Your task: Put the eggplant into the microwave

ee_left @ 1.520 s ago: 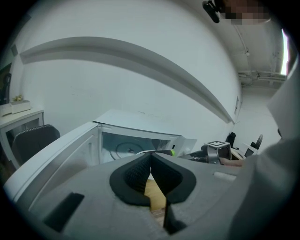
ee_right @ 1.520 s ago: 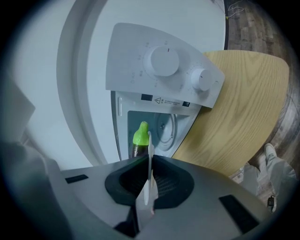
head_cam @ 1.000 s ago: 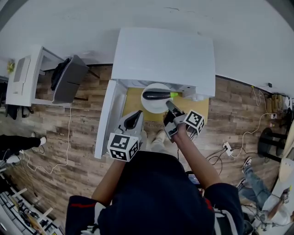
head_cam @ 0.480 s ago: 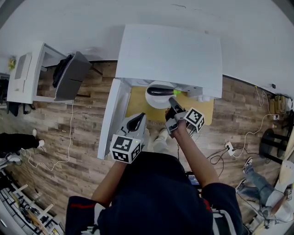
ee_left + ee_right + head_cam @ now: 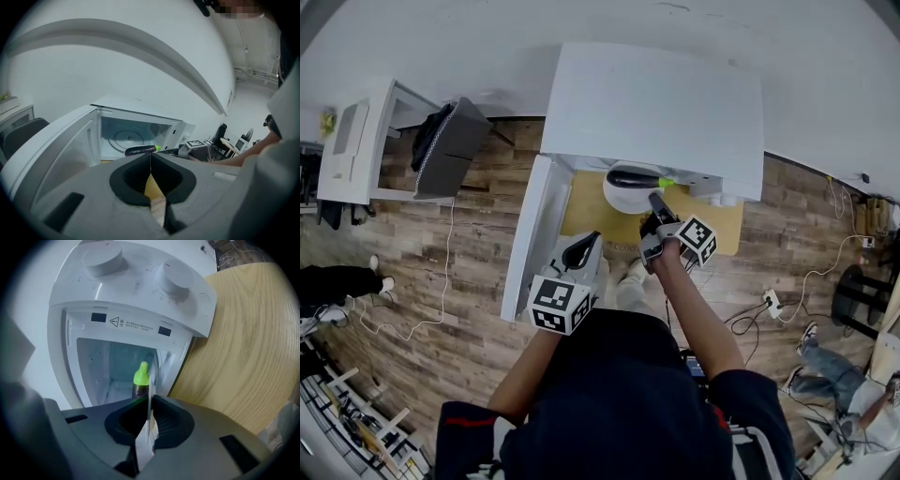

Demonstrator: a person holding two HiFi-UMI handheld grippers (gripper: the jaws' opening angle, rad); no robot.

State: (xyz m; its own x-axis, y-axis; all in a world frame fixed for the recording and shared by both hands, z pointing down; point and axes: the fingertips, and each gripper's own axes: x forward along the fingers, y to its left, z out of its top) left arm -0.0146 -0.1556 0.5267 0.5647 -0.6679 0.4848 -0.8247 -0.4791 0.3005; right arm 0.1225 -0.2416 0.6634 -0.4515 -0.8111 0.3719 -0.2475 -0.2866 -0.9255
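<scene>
Plate (image 5: pixel 623 200) with eggplant (image 5: pixel 630 176) is at microwave (image 5: pixel 656 103) mouth, pinched by my right fingers (image 5: pixel 169 420); left fingers (image 5: pixel 132 180) closed, empty; next I push deeper.

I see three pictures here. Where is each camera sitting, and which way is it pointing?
Head view: on the person's head, looking steeply down on the microwave; both forearms, the left gripper and the right gripper show.
Left gripper view: on the left gripper, facing the open microwave's front; its closed, empty fingers show.
Right gripper view: on the right gripper, facing into the cavity; its fingers, shut on the plate rim, show.
Shared: all three see the eggplant.
</scene>
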